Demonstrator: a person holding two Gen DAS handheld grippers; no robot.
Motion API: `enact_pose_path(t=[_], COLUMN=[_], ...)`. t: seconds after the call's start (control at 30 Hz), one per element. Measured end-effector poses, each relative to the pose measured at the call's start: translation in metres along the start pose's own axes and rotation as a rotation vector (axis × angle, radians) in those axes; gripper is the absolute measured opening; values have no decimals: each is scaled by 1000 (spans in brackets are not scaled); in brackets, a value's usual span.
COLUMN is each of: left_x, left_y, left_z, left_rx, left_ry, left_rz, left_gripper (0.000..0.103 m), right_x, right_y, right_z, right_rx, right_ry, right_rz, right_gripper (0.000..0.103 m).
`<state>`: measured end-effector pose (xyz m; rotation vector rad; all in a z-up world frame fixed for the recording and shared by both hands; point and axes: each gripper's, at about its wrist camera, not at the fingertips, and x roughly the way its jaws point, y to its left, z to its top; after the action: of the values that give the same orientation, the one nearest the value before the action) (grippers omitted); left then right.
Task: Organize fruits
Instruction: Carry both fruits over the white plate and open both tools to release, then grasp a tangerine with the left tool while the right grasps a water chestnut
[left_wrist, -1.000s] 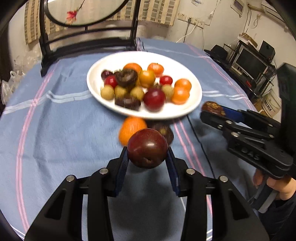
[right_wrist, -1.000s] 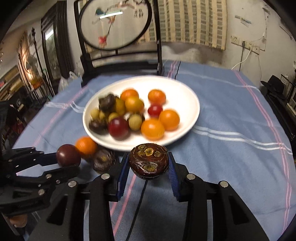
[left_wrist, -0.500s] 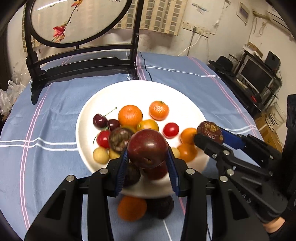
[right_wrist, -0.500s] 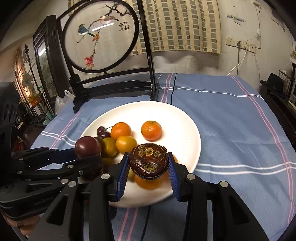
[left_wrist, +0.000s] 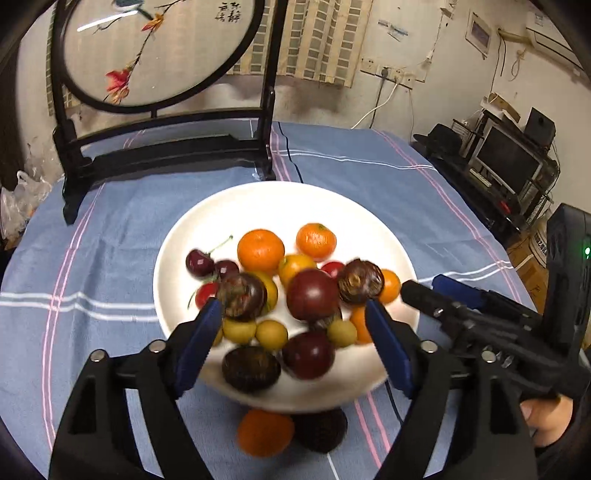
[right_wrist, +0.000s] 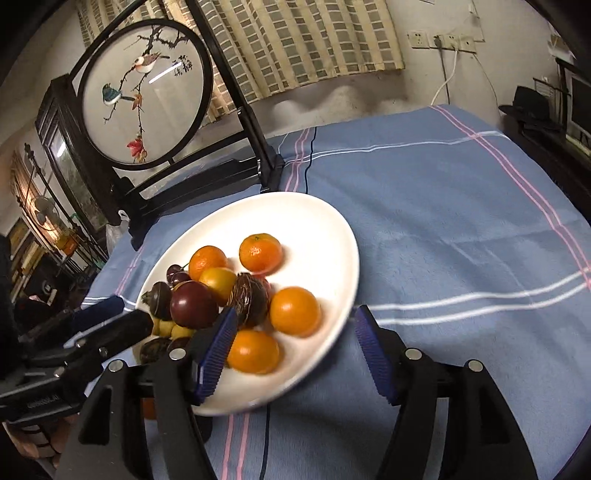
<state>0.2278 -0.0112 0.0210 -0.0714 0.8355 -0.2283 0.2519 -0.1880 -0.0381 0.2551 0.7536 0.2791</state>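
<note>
A white plate (left_wrist: 258, 201) holds a heap of fruit: oranges, plums, cherries, small yellow fruits and dark passion fruits. A dark red plum (left_wrist: 312, 294) and a brown passion fruit (left_wrist: 360, 281) lie on top of the heap. My left gripper (left_wrist: 295, 345) is open and empty above the plate's near rim. My right gripper (right_wrist: 295, 352) is open and empty over the plate's (right_wrist: 325, 229) right side, beside the passion fruit (right_wrist: 247, 297) and the plum (right_wrist: 193, 304). An orange (left_wrist: 264, 432) and a dark fruit (left_wrist: 320, 430) lie on the cloth in front of the plate.
A blue striped tablecloth (right_wrist: 443, 206) covers the round table. A black wooden stand with a round embroidered screen (left_wrist: 155, 51) stands behind the plate. A monitor and shelves (left_wrist: 509, 158) are off the table at the right.
Both grippers have opened. The plum has left the left gripper and the passion fruit has left the right gripper; both now lie on the fruit heap.
</note>
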Motion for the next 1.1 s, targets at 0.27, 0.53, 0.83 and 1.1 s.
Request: enact_pose_path(t=[0.27, 0.53, 0.83, 1.1], left_x=[-16, -28, -31, -33], left_y=[19, 47, 53, 65], left_z=[-35, -65, -81, -79], left_rx=[-36, -83, -51, -117], left_ry=[16, 21, 27, 34], left_rz=[14, 33, 89, 68], left_gripper=[83, 87, 88, 89], right_x=[-15, -19, 0, 21], right_y=[-1, 26, 85, 114], right_z=[-30, -60, -93, -99], right_rx=[-19, -141, -374, -452], right_ry=[55, 87, 188, 191], right_rz=[11, -7, -6, -44], right_gripper=[73, 74, 74, 71])
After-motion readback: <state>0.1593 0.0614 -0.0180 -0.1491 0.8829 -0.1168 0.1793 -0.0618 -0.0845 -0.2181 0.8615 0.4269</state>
